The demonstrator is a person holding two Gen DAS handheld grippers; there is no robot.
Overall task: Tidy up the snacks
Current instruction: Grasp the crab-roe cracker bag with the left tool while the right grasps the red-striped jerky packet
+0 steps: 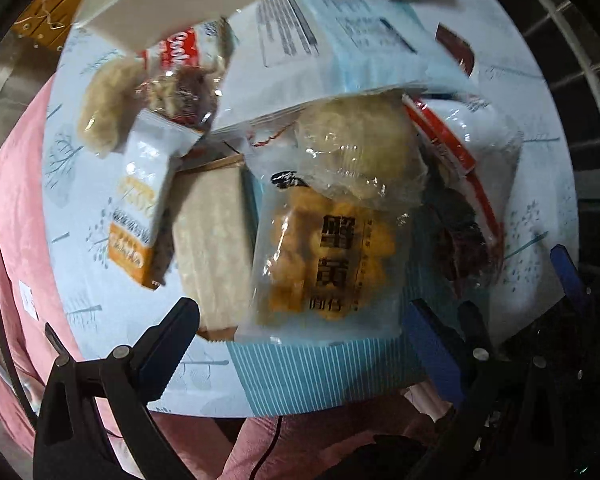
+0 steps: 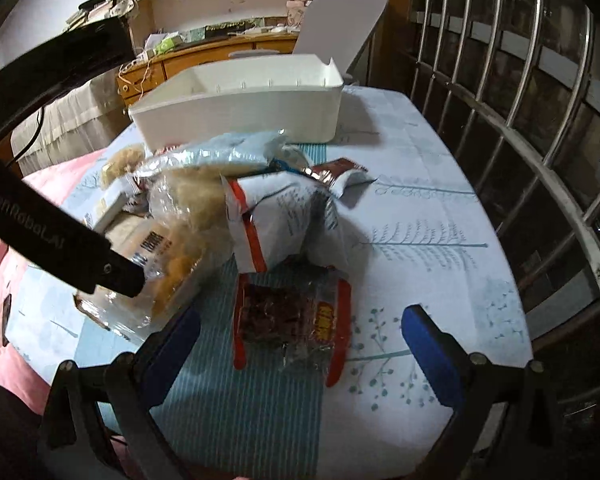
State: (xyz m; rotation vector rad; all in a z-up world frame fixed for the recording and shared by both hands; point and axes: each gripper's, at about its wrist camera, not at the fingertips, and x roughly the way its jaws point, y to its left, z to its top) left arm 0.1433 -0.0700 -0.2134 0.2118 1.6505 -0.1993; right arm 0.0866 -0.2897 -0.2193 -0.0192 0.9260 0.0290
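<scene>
The surface (image 2: 440, 216), under a pale leaf-print cloth, carries a white bin (image 2: 240, 108) at its far side and a loose heap of snacks (image 2: 228, 208) nearer, packets overlapping. Window bars stand right, shelves behind. Both grippers hover spread and empty: left gripper (image 1: 300, 320) over a yellow-biscuit packet (image 1: 324, 256), right gripper (image 2: 300, 328) over a red-edged packet (image 2: 292, 320). Risk: slippery film may slide free, or neighbouring packets drag along.

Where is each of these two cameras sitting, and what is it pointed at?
Left wrist: on the left gripper, angled down at the snack pile; its open fingers frame the yellow snack bag.
Right wrist: on the right gripper, looking across the table at the dark red snack pack and white bin; its fingers are open too.
Shared: both show the yellow snack bag, dark red snack pack and white bin.
</scene>
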